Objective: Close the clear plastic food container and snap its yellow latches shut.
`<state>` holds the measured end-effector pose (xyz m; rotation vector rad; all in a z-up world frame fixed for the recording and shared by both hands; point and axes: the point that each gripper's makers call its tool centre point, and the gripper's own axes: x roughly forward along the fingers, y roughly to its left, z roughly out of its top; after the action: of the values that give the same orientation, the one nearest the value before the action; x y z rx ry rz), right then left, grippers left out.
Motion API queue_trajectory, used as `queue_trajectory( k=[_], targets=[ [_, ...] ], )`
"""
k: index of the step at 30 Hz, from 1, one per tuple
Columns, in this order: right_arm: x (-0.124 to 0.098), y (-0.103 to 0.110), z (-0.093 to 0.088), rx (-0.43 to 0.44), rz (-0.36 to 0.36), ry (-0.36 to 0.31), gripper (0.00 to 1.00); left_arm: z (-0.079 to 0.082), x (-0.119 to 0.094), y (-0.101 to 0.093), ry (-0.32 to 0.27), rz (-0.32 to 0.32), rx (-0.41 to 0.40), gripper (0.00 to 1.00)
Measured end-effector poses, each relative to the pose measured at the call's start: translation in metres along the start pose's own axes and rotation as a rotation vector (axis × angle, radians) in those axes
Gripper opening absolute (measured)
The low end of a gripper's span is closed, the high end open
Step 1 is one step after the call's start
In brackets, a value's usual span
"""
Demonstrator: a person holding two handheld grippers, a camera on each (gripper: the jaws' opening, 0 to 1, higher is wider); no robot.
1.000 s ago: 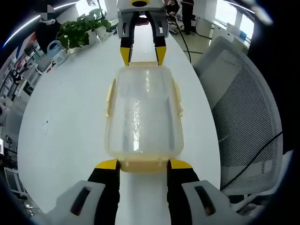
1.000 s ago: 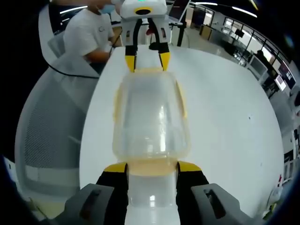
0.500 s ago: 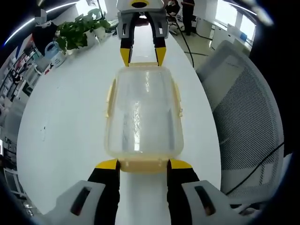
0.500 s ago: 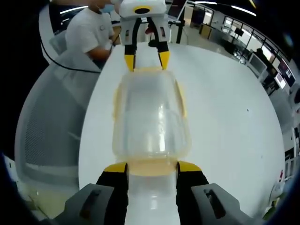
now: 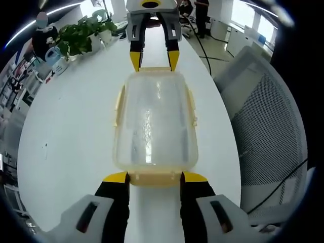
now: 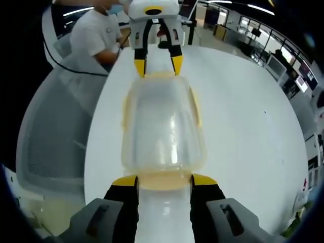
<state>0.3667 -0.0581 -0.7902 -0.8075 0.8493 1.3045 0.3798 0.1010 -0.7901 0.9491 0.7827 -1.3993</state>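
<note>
- Unchanged from a second ago: container (image 5: 155,121) at the same spot on the white table (image 5: 71,126), grippers unmoved, background alone shifted slightly.
- Left gripper (image 5: 154,177) at one short end, jaws apart, tips flanking the yellow end latch (image 5: 154,178).
- Right gripper (image 6: 164,180) at the opposite end, jaws likewise apart, either side of its latch (image 6: 164,180).
- Lid on; nothing visible inside.
- Mesh chair (image 5: 268,126) alongside.

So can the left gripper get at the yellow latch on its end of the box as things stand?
Probably yes. The left gripper sits with its jaws open on either side of that end latch of the box, nothing between them. The right gripper is at the far end.
</note>
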Motion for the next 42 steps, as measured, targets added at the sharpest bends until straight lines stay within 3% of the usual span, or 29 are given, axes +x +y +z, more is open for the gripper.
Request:
queue_trajectory(
  k=[42],
  targets=[
    [-0.02, 0.003, -0.05, 0.018, -0.002, 0.031, 0.37, 0.046, 0.029, -0.005, -0.019, -0.017, -0.001, 0.38]
  ],
)
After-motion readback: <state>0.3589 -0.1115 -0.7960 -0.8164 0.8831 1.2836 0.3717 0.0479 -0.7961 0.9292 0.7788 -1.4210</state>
